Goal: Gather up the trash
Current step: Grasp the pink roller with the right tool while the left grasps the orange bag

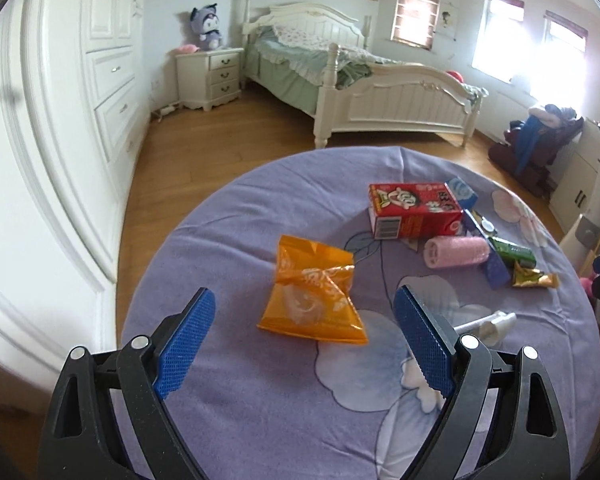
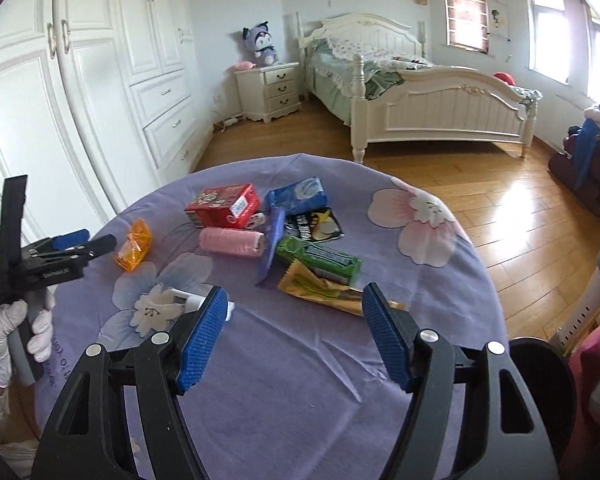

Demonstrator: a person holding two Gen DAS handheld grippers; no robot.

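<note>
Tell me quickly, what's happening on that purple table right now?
Left gripper open over crumpled orange plastic wrapper. Right gripper open, empty, near yellow foil wrapper. Nothing blocking.

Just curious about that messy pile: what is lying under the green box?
The green box rests on a yellow wrapper that sticks out below it, and on the purple cloth. What its body covers cannot be seen.

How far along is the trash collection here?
Done: nothing visibly; no item is seen in a bin. In hand: nothing. The left gripper is open, with the orange wrapper lying between its fingers, ungripped; the right gripper is open near the gold wrapper. Left: red carton, pink roll, green pack, blue pack.
</note>
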